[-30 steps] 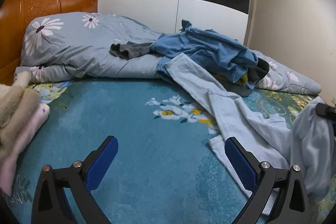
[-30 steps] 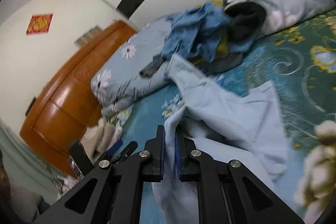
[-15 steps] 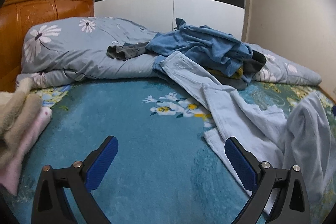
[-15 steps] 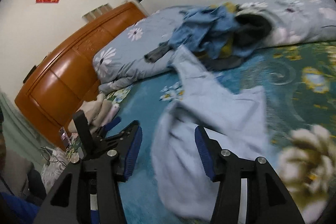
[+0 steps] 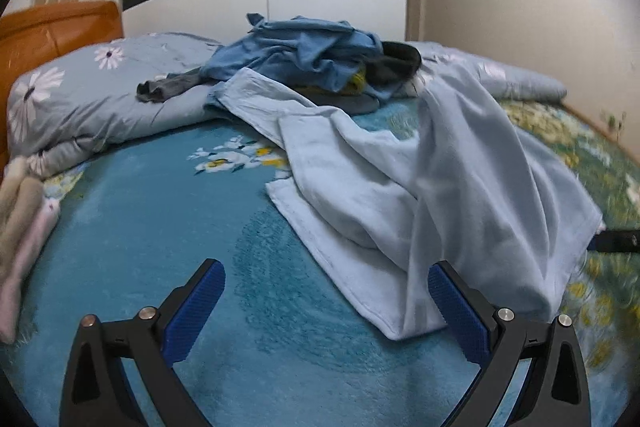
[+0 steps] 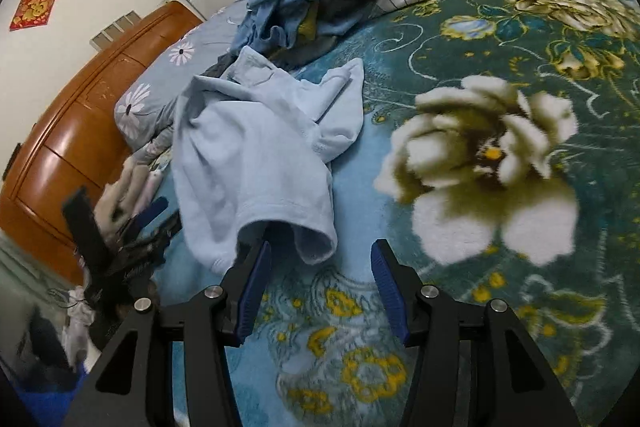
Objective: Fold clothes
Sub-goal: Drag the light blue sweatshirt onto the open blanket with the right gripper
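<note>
Light-blue garment [image 5: 404,195] lies rumpled on the teal floral blanket [image 5: 168,227], right in front of both your grippers, and neither one has hold of it. Your right gripper [image 6: 320,279] has just been opening; its jaws now stand apart with only blanket between them, the garment's open cuff [image 6: 296,239] lying just beyond the tips. Your left gripper [image 5: 326,301] is spread wide and empty, its right-hand pad just beside the garment's near hem.

Nearest risk: if you close either gripper where it sits, you likely pinch the plush blanket pile instead of cloth, or catch both and drag the blanket up with the fold. The garment is bunched in several layers, so a grab at the cuff or hem may take one layer only and twist the piece rather than flatten it.

Farther back, its far end runs up against the heap of blue and dark clothes [image 5: 312,59] on the grey floral quilt [image 5: 80,99]. Pull hard and you may tow that heap down onto your working space. To your left, the stack of folded pale clothes [image 5: 20,211] sits near enough that a wide sweep could topple it.
</note>
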Motion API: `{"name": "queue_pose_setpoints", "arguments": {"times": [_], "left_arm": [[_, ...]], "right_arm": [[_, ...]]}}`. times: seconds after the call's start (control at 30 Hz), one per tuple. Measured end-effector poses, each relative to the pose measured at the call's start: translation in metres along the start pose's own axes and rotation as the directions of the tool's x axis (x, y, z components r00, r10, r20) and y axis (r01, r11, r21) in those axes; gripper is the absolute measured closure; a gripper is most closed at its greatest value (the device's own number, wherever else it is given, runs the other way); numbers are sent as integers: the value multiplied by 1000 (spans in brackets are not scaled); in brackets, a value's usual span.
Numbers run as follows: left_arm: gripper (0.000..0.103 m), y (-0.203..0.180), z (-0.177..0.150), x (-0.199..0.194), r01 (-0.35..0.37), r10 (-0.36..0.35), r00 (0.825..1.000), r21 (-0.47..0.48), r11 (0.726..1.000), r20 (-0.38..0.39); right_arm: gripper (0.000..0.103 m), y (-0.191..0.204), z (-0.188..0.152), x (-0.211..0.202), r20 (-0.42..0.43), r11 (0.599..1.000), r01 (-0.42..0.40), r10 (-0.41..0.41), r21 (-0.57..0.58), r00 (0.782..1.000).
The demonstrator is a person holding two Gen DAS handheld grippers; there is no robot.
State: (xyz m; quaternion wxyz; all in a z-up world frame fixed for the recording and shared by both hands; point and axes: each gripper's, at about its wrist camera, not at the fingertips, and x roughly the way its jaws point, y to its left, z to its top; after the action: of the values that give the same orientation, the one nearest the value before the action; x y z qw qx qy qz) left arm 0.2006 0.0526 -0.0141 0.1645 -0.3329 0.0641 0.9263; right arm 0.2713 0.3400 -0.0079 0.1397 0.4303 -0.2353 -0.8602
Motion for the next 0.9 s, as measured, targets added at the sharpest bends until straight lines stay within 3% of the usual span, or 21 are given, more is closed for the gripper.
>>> {"name": "queue_pose_setpoints", "arguments": {"times": [0.07, 0.13, 0.27, 0.43, 0.63, 0.9], "left_arm": [[0, 0, -1, 1, 6, -6, 1000, -7, 1000, -8], [3, 2, -2, 2, 29, -30, 999, -20, 999, -17], [9, -2, -4, 3, 70, -70, 997, -12, 997, -36], [30, -10, -5, 11, 119, -118, 990, 4, 993, -78], [57, -16, -9, 20, 187, -187, 972, -17, 982, -140], [58, -10, -14, 15, 265, -278, 946, -98, 959, -165]], "right_arm": [[51, -8, 1, 8, 20, 999, 17, -18, 33, 1000], [65, -16, 0, 14, 30, 996, 12, -15, 93, 999], [81, -27, -1, 21, 50, 980, -25, 15, 198, 999], [95, -18, 3, 23, 52, 974, -61, 50, 217, 997], [99, -12, 10, 10, 101, 967, -71, 47, 246, 994], [101, 0, 17, -10, 152, 964, -76, 38, 255, 988]]}}
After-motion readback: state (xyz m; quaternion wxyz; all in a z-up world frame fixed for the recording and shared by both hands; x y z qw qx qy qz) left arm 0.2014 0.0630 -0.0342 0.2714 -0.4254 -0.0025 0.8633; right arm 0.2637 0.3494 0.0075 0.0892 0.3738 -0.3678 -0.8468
